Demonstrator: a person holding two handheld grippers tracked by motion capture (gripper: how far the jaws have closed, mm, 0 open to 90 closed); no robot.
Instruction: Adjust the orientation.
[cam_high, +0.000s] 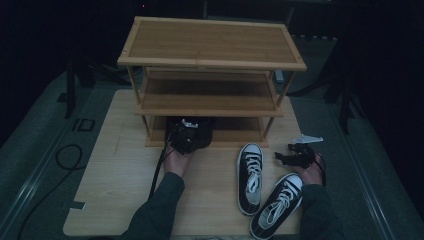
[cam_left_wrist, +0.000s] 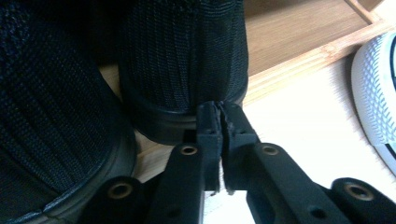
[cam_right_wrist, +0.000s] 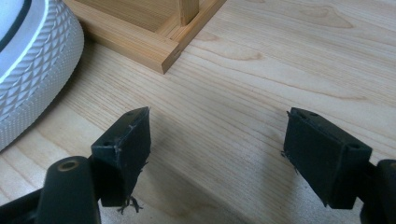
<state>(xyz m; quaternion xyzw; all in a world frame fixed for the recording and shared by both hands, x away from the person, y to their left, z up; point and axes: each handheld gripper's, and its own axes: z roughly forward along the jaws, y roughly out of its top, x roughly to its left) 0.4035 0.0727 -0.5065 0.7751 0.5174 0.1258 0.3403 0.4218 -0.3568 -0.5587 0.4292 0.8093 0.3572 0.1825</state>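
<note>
A: Dark room, pale wood table (cam_high: 125, 200) under a three-tier bamboo shoe rack (cam_high: 210, 95). Progress?

B: Judging by the layout, halfway. Nearest the person, the two black-and-white sneakers (cam_high: 250, 177) lie on the table just left of the right claw (cam_high: 295, 156), not racked yet.

A: Right claw state?

B: Released, jaws spread wide over bare table, nothing between them. The right gripper view has a white rubber toe cap (cam_right_wrist: 28, 70) to its left and the rack's corner post (cam_right_wrist: 187, 11) ahead.

A: Left claw?

B: Left claw (cam_high: 184, 136) sits at the rack's front edge. The left gripper view has the jaws nearly together, pads almost meeting, only frayed pad lining in the slit. They don't grip the shoe.

A: So what's done?

B: The pair of black mesh shoes (cam_left_wrist: 182, 56) is directly ahead of the left claw, heels toward it, resting on the bottom shelf (cam_left_wrist: 299, 37); the nearer heel is just beyond the jaw tips. Contact can't be told.

A: Rack contents, farther back?

B: Bottom shelf holds the black pair at its left. Middle shelf (cam_high: 210, 95) and top shelf (cam_high: 210, 42) hold nothing. Sneakers are left to do.
</note>
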